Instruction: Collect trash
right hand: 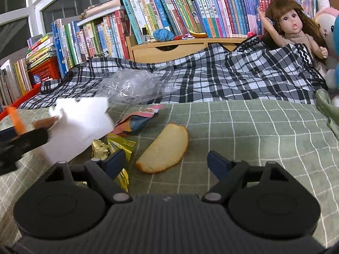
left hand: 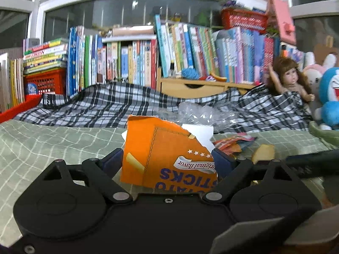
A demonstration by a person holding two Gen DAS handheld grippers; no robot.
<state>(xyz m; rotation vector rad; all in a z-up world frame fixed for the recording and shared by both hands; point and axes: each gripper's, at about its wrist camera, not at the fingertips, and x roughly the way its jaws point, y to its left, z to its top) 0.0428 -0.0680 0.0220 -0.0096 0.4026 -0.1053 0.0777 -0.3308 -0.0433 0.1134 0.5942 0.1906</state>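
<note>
The torn orange snack box [left hand: 167,158] stands upright between the blue fingers of the left gripper [left hand: 168,162], which are clenched on its two sides, lifted above the green checked sheet [left hand: 42,144]. Behind the box, a white sheet of paper [left hand: 201,134] sticks up at its far edge. Beyond the paper lies a crumpled clear plastic bag [left hand: 199,115] on the black-and-white plaid blanket [left hand: 101,103]. To the right of the box, on the green sheet, lie a colourful wrapper [left hand: 233,142] and a slice of bread [left hand: 263,152].

In the right wrist view, the right gripper [right hand: 167,162] is spread wide and holds nothing; the bread slice [right hand: 164,149] lies on the sheet between its fingers, touching neither. Left of the bread sits a gold foil wrapper [right hand: 114,146], partly under the left finger. Farther back from the box, rows of books [left hand: 131,59] line the wall, and a doll [right hand: 294,25] leans at the blanket's right end.
</note>
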